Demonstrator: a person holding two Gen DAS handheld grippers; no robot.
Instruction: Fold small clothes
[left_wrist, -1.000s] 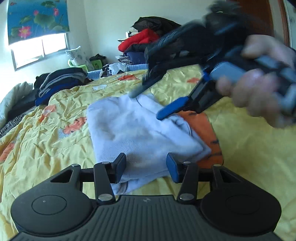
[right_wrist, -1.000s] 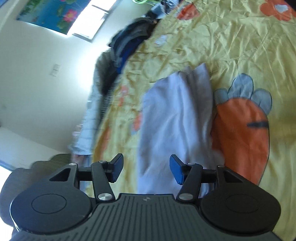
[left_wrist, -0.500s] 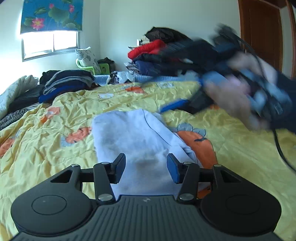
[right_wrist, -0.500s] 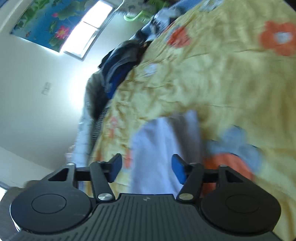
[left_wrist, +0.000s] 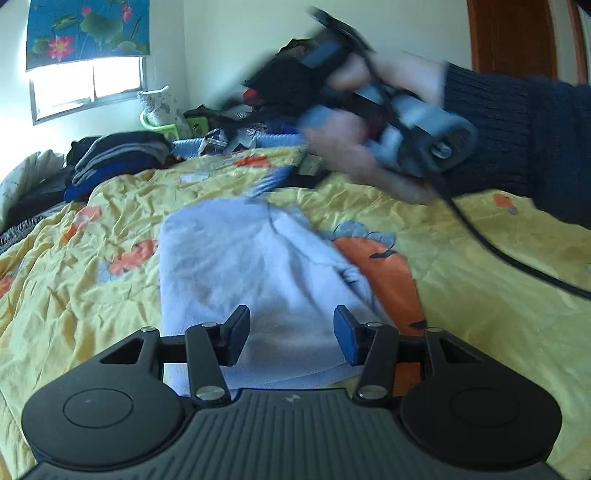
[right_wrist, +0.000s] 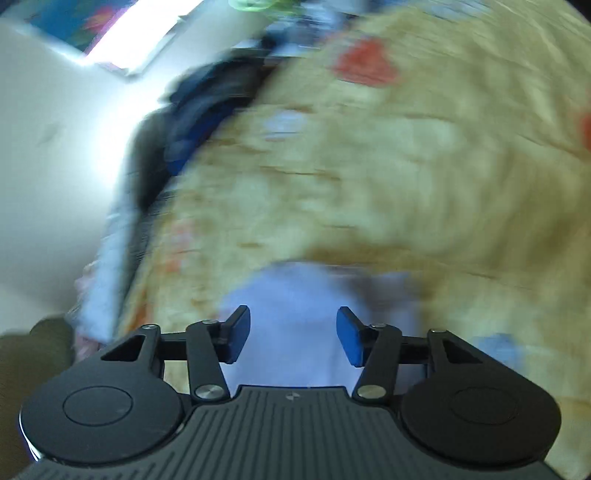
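A pale blue garment (left_wrist: 258, 273) lies flat on a yellow bedspread (left_wrist: 480, 295) printed with orange carrots, its near hem reaching almost under the left gripper (left_wrist: 291, 334) and its far edge running up toward the middle of the bed. One fold or sleeve lies across its right side, next to a large orange carrot print (left_wrist: 391, 280).

The left gripper hangs low over the near end of the garment, jaws parted about halfway, with nothing pinched between them; the cloth shows through the gap below the blue pads.

The right gripper (left_wrist: 266, 184) appears in the left wrist view at the far right of the garment, carried by a hand (left_wrist: 354, 155) in a dark knitted sleeve (left_wrist: 517, 140). It is badly blurred. One blue fingertip points down at the garment's far edge, though whether it touches cannot be told. A black cable (left_wrist: 509, 258) trails from it across the bedspread to the right.

In its own view the right gripper (right_wrist: 293, 334) has its jaws closing, partly apart, with nothing between the pads; the pale garment (right_wrist: 295, 332) shows blurred beneath them.

Folded dark clothes (left_wrist: 114, 162) are stacked at the far left of the bed, and a looser heap (left_wrist: 273, 96) sits at the far end under a window (left_wrist: 85, 88) and a lotus poster (left_wrist: 88, 33)
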